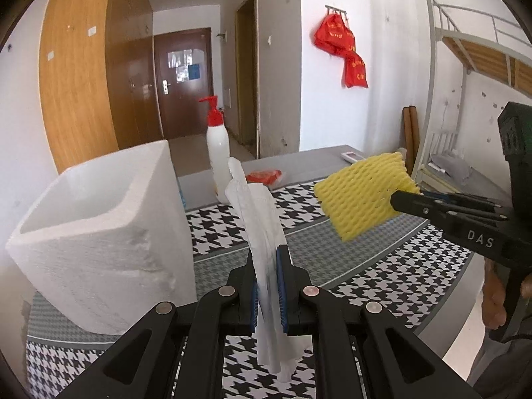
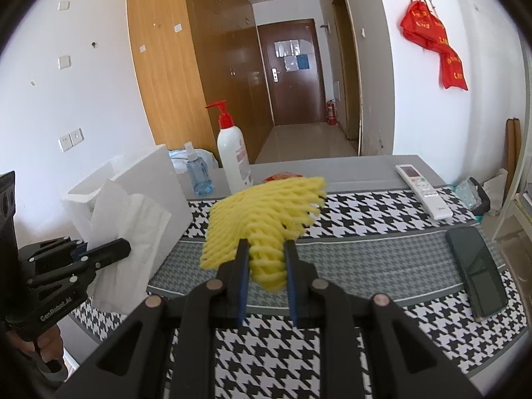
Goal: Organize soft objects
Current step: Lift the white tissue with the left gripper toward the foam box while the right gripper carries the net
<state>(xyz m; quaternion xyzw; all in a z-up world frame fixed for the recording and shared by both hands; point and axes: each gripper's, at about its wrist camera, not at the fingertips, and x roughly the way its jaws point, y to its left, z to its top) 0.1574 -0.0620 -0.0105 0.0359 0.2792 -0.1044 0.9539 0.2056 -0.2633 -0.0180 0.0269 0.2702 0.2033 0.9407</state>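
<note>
My left gripper (image 1: 267,259) is shut on a folded white paper tissue (image 1: 257,212) that stands up between its blue pads, just right of a white foam box (image 1: 99,219). In the right wrist view the same tissue (image 2: 129,232) hangs from the left gripper (image 2: 123,247) in front of the foam box (image 2: 149,179). My right gripper (image 2: 266,249) is shut on a yellow foam fruit net (image 2: 262,212), held above the houndstooth mat (image 2: 349,206). From the left wrist view the net (image 1: 362,196) sticks out of the right gripper (image 1: 399,199) at mid right.
A white pump bottle (image 2: 232,159) with a red top and a blue spray bottle (image 2: 198,173) stand behind the box. A white remote (image 2: 422,189) and a dark phone (image 2: 475,272) lie at the right of the mat. A red packet (image 1: 264,176) lies at the back.
</note>
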